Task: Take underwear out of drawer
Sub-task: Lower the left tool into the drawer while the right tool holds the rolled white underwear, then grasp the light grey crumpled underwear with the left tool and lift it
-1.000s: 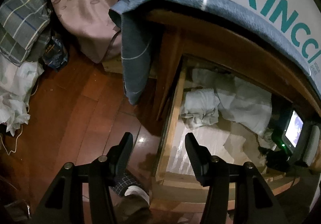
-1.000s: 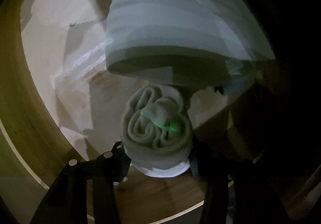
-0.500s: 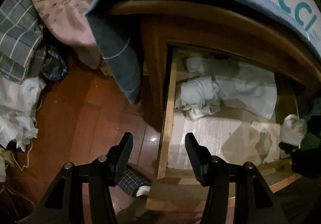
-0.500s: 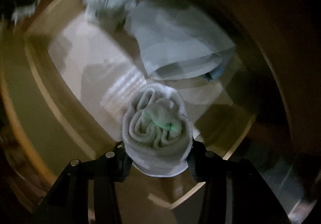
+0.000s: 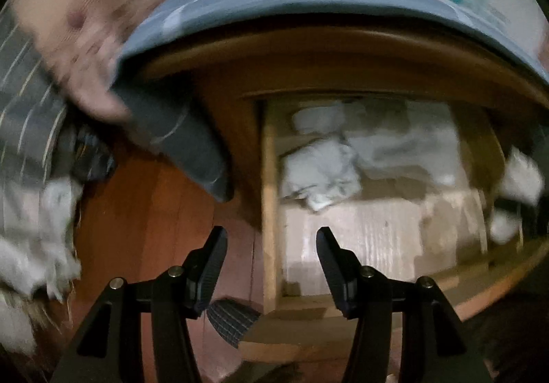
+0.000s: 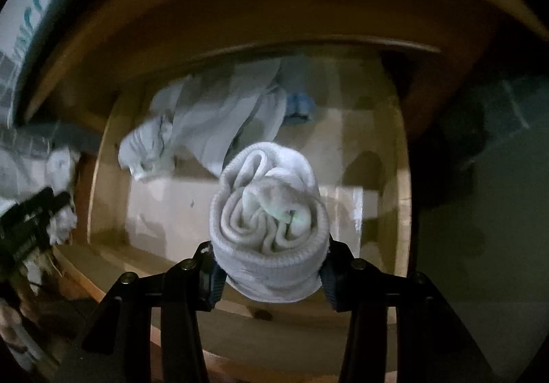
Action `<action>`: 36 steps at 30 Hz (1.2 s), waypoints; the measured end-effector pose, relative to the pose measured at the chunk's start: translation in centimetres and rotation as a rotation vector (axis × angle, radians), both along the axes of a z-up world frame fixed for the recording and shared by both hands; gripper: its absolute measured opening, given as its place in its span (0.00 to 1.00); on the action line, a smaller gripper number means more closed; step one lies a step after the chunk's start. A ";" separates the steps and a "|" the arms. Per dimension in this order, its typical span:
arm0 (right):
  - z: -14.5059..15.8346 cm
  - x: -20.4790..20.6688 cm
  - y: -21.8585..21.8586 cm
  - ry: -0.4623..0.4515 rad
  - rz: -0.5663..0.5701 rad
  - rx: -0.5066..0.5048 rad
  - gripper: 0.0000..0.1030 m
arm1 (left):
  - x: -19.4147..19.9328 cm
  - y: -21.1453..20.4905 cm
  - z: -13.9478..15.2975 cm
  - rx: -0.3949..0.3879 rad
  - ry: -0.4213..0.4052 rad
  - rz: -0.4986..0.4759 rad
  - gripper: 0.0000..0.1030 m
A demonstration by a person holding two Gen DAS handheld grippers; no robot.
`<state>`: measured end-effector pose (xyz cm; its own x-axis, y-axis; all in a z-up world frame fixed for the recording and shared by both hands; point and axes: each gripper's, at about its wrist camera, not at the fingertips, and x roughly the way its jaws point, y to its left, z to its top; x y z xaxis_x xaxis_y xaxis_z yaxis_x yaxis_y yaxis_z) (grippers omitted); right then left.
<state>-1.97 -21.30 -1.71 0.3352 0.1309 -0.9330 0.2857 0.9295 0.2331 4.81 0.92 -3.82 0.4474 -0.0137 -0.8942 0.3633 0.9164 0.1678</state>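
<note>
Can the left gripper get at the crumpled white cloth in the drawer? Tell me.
Probably yes. The left gripper hangs open and empty above the drawer's near left side, and the crumpled white cloth lies uncovered just beyond it. The drawer is pulled out and nothing stands between them.

1. The left black two-finger gripper (image 5: 271, 266) points steeply downward, its jaws parted with nothing between them.
2. The right black two-finger gripper (image 6: 271, 266) points steeply downward, jaws clamped on a rolled white knit bundle (image 6: 269, 232).
</note>
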 end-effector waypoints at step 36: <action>0.5 -1.5 -3.6 -0.134 -0.143 0.080 0.42 | 3.5 -9.3 -10.9 0.608 -0.104 -0.812 0.54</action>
